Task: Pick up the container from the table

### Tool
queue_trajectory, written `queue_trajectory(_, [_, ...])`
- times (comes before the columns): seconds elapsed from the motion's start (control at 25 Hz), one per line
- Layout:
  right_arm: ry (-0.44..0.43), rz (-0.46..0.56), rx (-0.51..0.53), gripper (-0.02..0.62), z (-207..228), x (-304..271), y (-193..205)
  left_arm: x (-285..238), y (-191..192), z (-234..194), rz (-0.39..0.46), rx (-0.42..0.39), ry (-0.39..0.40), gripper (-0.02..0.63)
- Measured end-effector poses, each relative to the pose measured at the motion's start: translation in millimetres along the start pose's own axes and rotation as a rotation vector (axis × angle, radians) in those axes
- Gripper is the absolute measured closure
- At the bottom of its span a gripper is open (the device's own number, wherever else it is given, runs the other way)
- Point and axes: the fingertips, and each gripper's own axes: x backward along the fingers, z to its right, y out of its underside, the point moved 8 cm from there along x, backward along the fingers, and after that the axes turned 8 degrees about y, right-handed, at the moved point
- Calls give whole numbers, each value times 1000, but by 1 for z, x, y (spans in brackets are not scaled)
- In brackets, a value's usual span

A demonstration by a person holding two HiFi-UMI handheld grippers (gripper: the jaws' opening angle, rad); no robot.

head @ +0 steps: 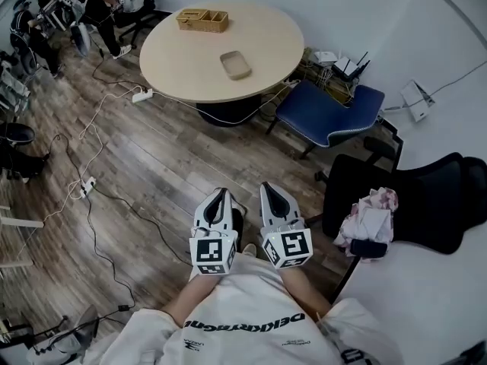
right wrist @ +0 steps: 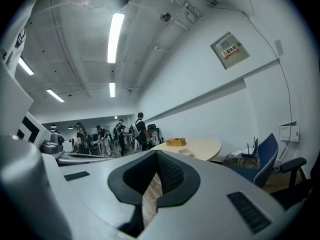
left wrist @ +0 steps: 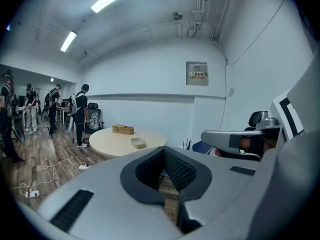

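A shallow beige container (head: 235, 65) lies on the round wooden table (head: 183, 59), far ahead of me. It also shows small in the left gripper view (left wrist: 138, 143) and the right gripper view (right wrist: 186, 153). My left gripper (head: 220, 199) and right gripper (head: 272, 194) are held side by side close to my body, over the wood floor, well short of the table. Each has its jaws together with nothing between them, seen in the left gripper (left wrist: 163, 152) view and the right gripper (right wrist: 157, 155) view.
A wooden compartment box (head: 202, 19) sits at the table's far edge. A blue chair (head: 329, 113) stands right of the table, and a black office chair (head: 415, 204) with a bundled cloth (head: 370, 214) is at my right. Cables and a power strip (head: 142, 95) cross the floor. People (head: 84, 6) stand at the far left.
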Motion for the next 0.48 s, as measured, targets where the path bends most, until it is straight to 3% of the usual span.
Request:
queue_trajectory(0.2, [-18,-16,30,563,27,-57,-7,-62,-2,-24,20,37,1,591])
queue_trajectory(0.48, [10,-9,74,563,54,-162,-42,-157,-45,-80,56,43,26,591])
